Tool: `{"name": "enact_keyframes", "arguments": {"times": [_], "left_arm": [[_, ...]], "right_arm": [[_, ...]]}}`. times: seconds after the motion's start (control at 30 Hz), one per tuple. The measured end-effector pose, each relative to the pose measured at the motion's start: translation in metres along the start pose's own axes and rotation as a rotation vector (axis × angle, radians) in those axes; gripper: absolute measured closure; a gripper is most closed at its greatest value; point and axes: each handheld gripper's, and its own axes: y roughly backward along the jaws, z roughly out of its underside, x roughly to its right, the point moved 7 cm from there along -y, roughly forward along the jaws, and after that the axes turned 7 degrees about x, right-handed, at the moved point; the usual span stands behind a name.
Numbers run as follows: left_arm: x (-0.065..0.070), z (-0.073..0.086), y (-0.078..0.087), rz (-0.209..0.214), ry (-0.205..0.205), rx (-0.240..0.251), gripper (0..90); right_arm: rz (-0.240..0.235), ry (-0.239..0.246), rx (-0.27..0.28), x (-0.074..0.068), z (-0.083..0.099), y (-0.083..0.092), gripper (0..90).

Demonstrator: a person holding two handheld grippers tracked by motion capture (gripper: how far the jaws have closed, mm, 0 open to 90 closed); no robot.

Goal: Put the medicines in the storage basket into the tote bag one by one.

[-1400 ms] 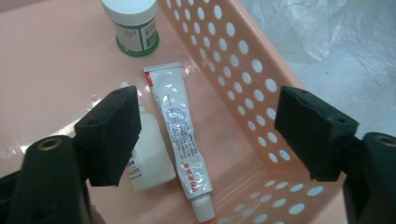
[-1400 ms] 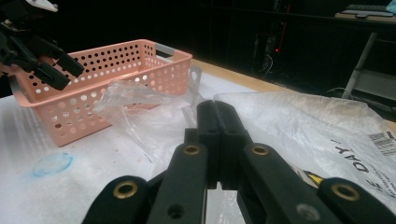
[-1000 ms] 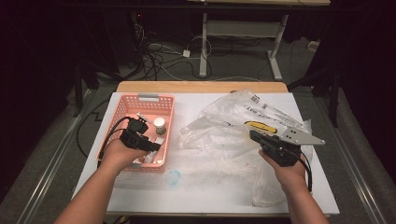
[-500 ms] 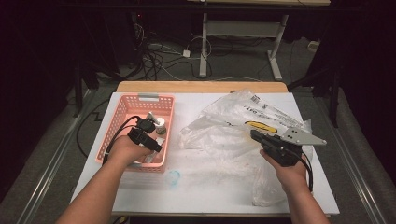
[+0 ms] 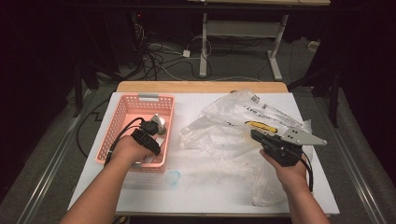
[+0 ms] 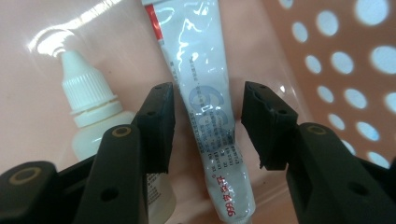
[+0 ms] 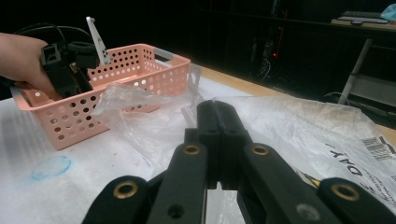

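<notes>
A white table holds a pink perforated basket on the person's left and a crumpled clear plastic bag spread across the middle and right. The left gripper reaches down into the basket, and its jaws have just been closing; in the left gripper view they stand partly apart on either side of a white squeeze tube lying on the basket floor, with a gap showing between each pad and the tube, so nothing is gripped yet. The tube's long axis runs straight away from this gripper, up the middle between the jaws: its flat crimped end with red print lies nearest the gripper body, and the rest of it points away, beyond the jaw tips. Just outside one jaw lies a small white dropper bottle, its ribbed cap also pointing away. The right gripper has its jaws pressed fully together, apparently pinching a fold of the bag. Judging from this, the pick is at its start: the tube is lined up but not clamped or lifted, and closing, raising and moving it, probably toward the bag, remain.
</notes>
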Motion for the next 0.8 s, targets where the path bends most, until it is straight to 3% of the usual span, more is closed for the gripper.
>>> {"name": "enact_keyframes", "arguments": {"times": [0.13,0.37,0.6,0.8], "left_arm": [[-0.001,-0.0006,-0.0006,-0.004,0.016,-0.003,55.7],[0.0025,-0.0017,-0.0011,-0.013,0.008,0.004,66.1],[0.002,-0.0026,0.0004,-0.009,0.026,0.019,67.5],[0.0019,-0.0035,0.0049,-0.001,0.04,0.06,67.6]], "right_arm": [[0.0,0.002,0.001,-0.0001,0.0,0.0,90.0],[-0.005,0.005,0.0,-0.0012,-0.0004,-0.0001,90.0],[-0.004,0.001,0.003,-0.0011,-0.0007,-0.0001,90.0],[0.0,-0.004,0.003,-0.0004,-0.0006,0.0004,90.0]]}}
